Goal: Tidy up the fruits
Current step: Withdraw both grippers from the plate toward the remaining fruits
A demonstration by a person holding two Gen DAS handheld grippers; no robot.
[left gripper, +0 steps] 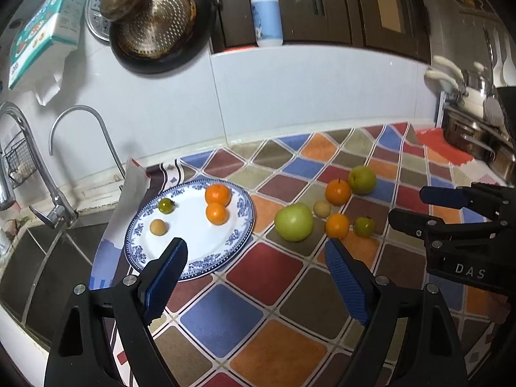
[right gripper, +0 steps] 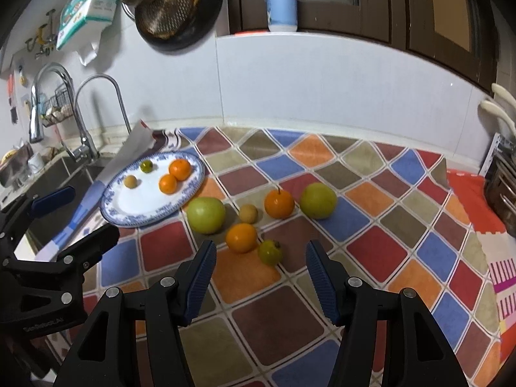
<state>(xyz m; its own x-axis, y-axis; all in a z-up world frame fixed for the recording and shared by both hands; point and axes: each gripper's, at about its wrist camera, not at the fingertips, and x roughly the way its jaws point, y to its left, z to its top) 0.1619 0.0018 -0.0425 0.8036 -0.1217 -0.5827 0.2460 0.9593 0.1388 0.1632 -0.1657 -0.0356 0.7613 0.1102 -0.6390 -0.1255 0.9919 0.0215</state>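
Note:
A blue-and-white plate [left gripper: 238, 242] [right gripper: 119, 206] lies at the counter's left end with two oranges [left gripper: 218, 195] [right gripper: 180, 169], a small green fruit [left gripper: 165, 205] and a small tan fruit [left gripper: 158, 227] on it. To its right, on the checkered cloth, lie two green apples [left gripper: 293, 222] [right gripper: 318, 200], two oranges [left gripper: 337, 192] [right gripper: 241, 237], a tan fruit [left gripper: 322, 208] and a small green fruit [left gripper: 364, 226] [right gripper: 269, 252]. My left gripper [left gripper: 256, 251] is open and empty, near the plate's front edge. My right gripper [right gripper: 259, 254] is open and empty, just in front of the small green fruit.
A sink [left gripper: 48, 258] with two taps [left gripper: 80, 148] lies left of the plate. A pan [left gripper: 161, 32] and tissue pack [left gripper: 45, 29] hang on the wall. A lotion bottle [left gripper: 266, 13] stands on the sill. Pots [left gripper: 474, 135] stand at the right.

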